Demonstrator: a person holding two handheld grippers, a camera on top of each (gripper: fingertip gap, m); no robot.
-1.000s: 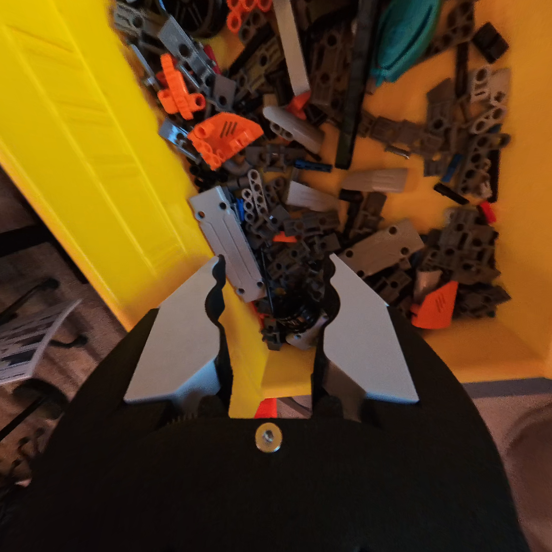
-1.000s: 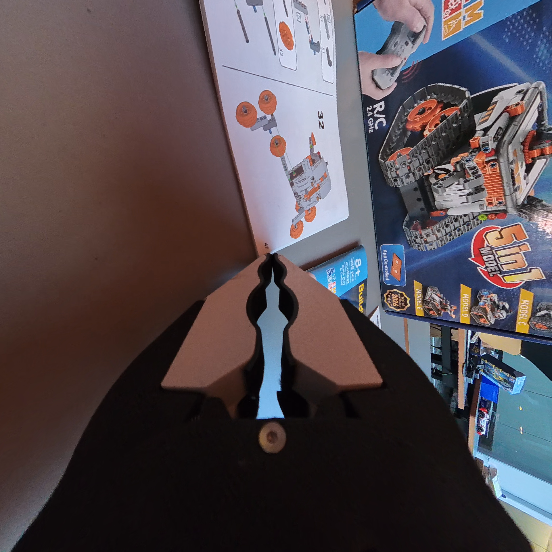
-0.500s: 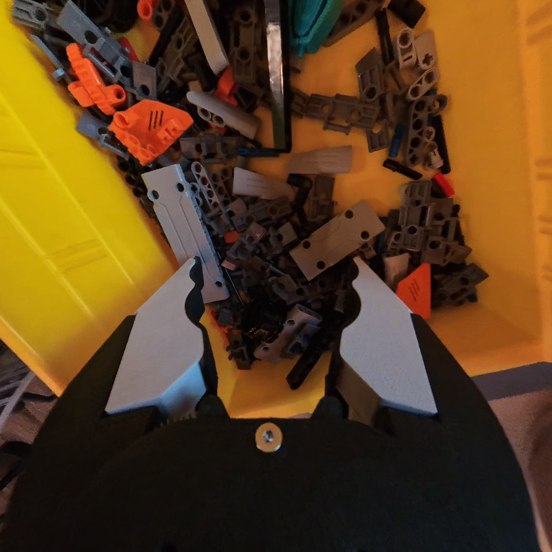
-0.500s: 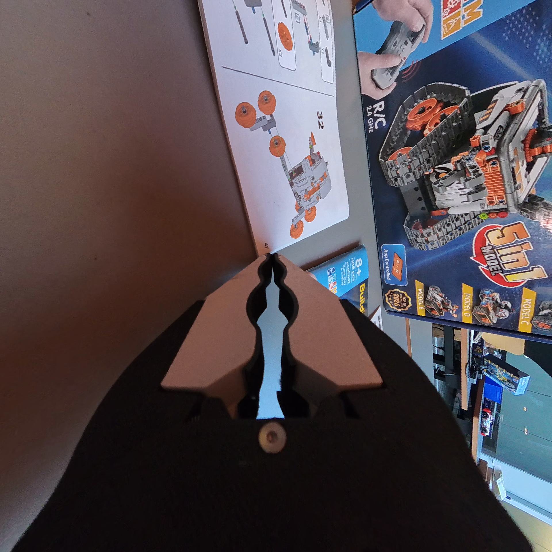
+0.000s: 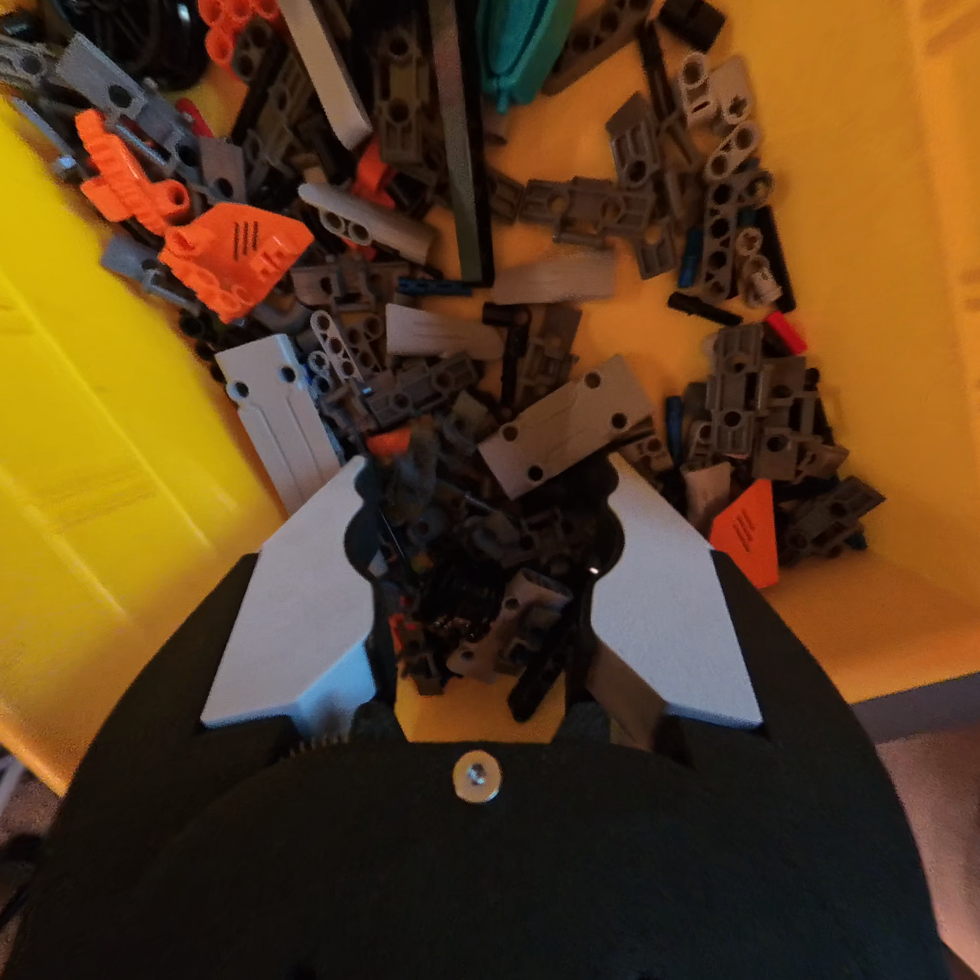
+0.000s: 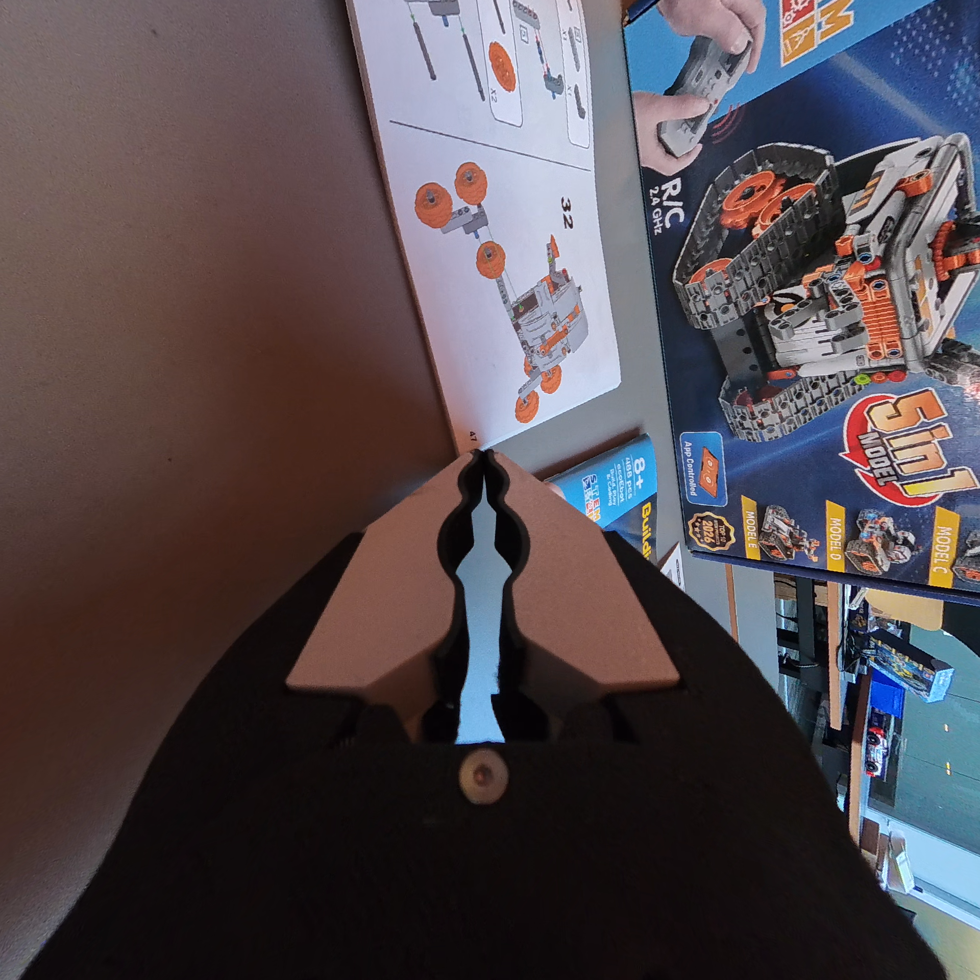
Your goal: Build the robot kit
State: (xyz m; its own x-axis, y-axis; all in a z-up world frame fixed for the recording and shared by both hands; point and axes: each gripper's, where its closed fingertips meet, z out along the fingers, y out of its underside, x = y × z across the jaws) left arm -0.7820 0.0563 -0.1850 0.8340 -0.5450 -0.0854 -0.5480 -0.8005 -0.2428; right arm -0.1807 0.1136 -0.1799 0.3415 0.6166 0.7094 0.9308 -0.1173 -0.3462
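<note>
The left gripper (image 5: 485, 466) stands with its jaws wide apart and nothing clamped between them, poised above a yellow bin (image 5: 132, 424) of loose building pieces. In the gap between the fingers (image 5: 297, 610) lies a dark tangle of small grey and black pieces (image 5: 477, 572) — too shadowed and blurred to tell one from another, and contact with the fingers cannot be judged. Just beyond the right fingertip sits a light grey panel with holes (image 5: 567, 424), tilted; a longer pale panel (image 5: 281, 419) runs under the left finger, its near end hidden. An orange curved piece (image 5: 233, 254) lies at the upper left, and an orange wedge (image 5: 745, 530) at the right, partly cut off by the gripper body. A teal piece (image 5: 519, 47) at the top edge is cropped by the frame. The bin's near wall is hidden behind the black gripper housing.

The right gripper (image 6: 481, 456) has its jaws together at the tips, with only the wavy slot behind them showing light; nothing can be seen held there. Its tips sit near the lower corner of an open instruction booklet (image 6: 504, 238), which lies on a plain grey-brown tabletop (image 6: 212, 318); whether they touch the page cannot be told. To the right of the booklet rests a large blue box (image 6: 795, 371) printed with a tracked vehicle, cropped at the right edge. A smaller blue box (image 6: 615, 488) just right of the fingers is mostly hidden behind them. The lower right corner shows shelving beyond the table — small and indistinct.
</note>
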